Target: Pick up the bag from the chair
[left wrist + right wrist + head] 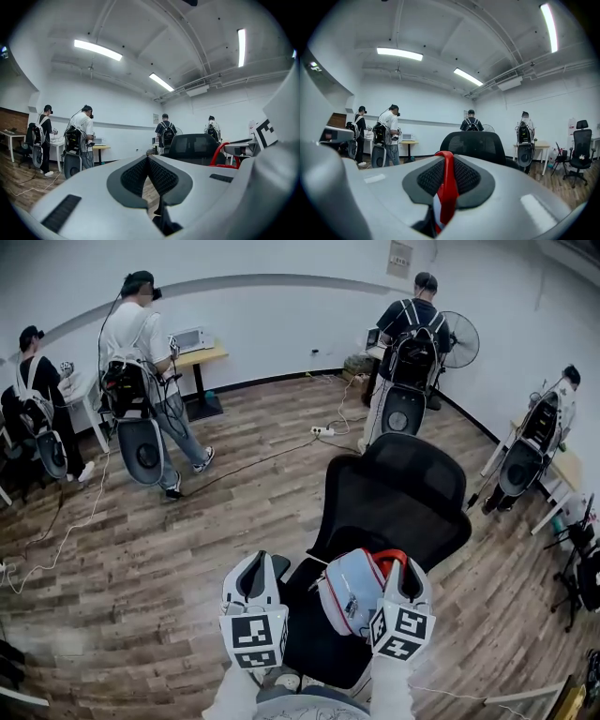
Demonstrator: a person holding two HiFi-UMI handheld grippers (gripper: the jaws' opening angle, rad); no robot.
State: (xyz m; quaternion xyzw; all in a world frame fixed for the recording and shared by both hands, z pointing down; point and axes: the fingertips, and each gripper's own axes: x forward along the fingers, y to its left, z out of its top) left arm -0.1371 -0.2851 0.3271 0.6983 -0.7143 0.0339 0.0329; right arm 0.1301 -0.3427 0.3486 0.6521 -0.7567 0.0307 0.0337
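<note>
While people [141, 343] with packs on their backs stand by the white wall [281, 324] along the top of the head view, the brown wood floor [234, 512] fills most of the picture. A big black chair [403, 493] sits right of the middle, with its mesh back toward the top. Low in the middle, a pale blue bag [347, 601] hangs over the chair's seat, between the two grippers. I cannot tell if its bottom touches the seat. The left gripper [255, 566] is just left of the bag and apart from it. Its jaws are pressed together at the tips with nothing in them. Its own view shows only floor through the small gap behind the tips. The right gripper [401, 570] is at the bag's right side. Its jaws are squeezed tight on the bag's thin red handle [389, 557]. In its own view, the handle runs up between the dark pads [466, 176].
</note>
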